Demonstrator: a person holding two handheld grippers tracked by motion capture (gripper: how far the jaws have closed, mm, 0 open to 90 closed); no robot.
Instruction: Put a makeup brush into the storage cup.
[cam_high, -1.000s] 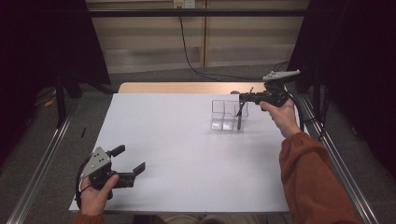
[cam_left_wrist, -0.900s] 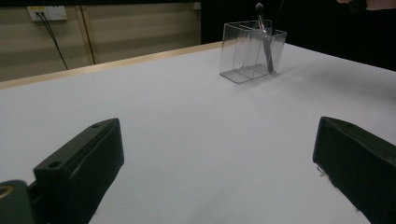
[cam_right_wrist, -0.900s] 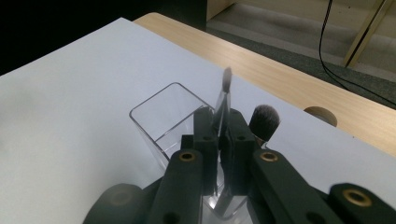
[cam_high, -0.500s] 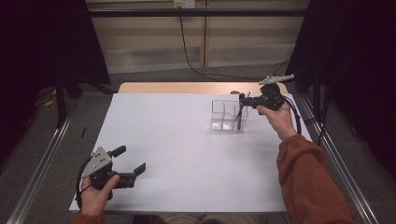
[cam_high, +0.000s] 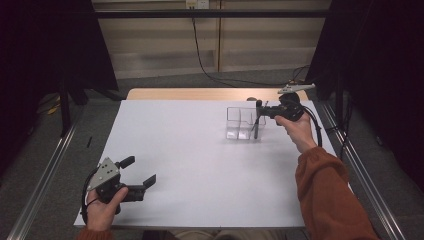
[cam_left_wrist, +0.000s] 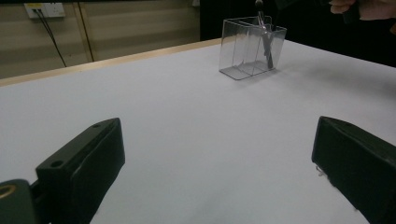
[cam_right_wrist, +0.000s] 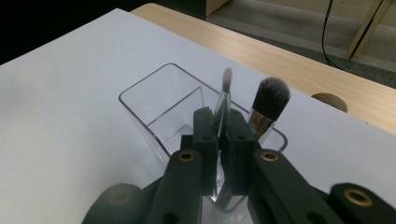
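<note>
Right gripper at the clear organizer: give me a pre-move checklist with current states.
1. Right gripper shut on the thin brush: ok, jaws clamp its handle.
2. Thin brush over the clear organizer, lower end inside a compartment: ok in the high view; whether it touches the bottom: cannot tell.
3. Big round brush already stands in the organizer, close beside the thin brush: ok, but whether they touch: cannot tell.
4. Organizer upright on the white table: ok.
5. Left gripper open, holding nothing, at the near left corner, far from the organizer: ok.
6. Organizer held steady by anything: not ok, it stands free.
</note>
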